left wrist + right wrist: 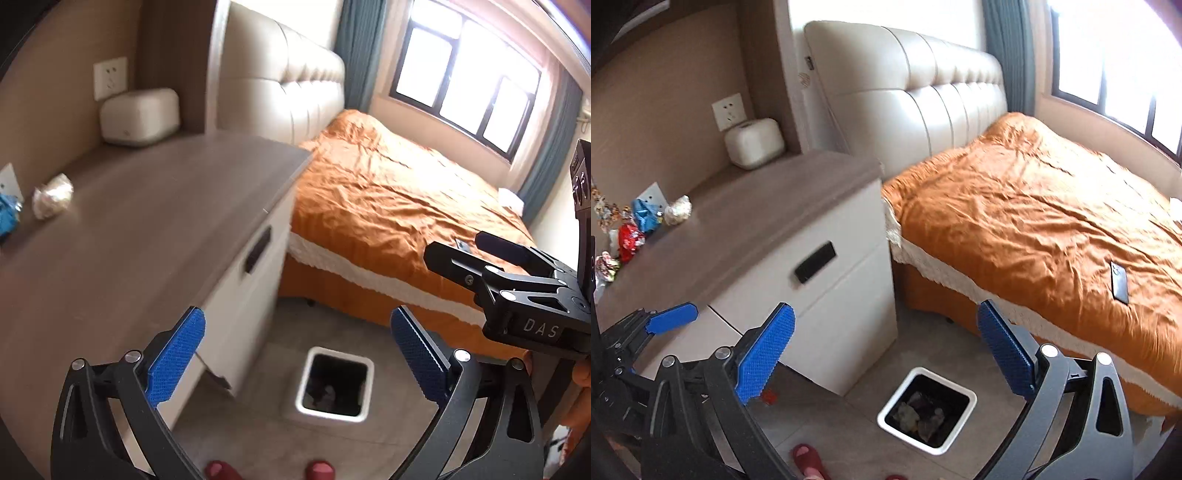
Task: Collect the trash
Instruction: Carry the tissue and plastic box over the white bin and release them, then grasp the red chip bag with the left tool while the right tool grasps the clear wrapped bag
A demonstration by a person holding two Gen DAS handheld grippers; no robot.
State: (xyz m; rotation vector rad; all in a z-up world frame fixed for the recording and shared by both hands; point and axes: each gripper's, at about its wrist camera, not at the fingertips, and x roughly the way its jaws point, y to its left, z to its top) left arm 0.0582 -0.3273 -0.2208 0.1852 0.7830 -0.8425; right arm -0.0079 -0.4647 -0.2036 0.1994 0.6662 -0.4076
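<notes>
Both grippers hang above the floor with nothing in them. The left gripper [297, 354] has its blue pads spread wide, released, and the bin [334, 386] sits on the tiles straight below the gap. The right gripper [886, 350] is spread just as wide, also empty, with the same bin [927, 408] under it, crumpled scraps lying on its dark bottom.

The bin stands in the open floor strip between the cabinet [827, 295] and the bed [1052, 221], apart from both. Red slippers [267, 470] show at the lower edge, near the bin.

On the cabinet's brown top, the trash waits far left near the wall: a silvery wad [677, 210], a blue wrapper [646, 216] touching it, a red wrapper [629, 240] just beside. The front edge of the top is bare all the way to the corner by the bed.

A phone [1119, 282] lies on the orange cover. White letters "DAS" read on the right gripper's body [539, 328] in the left view.
</notes>
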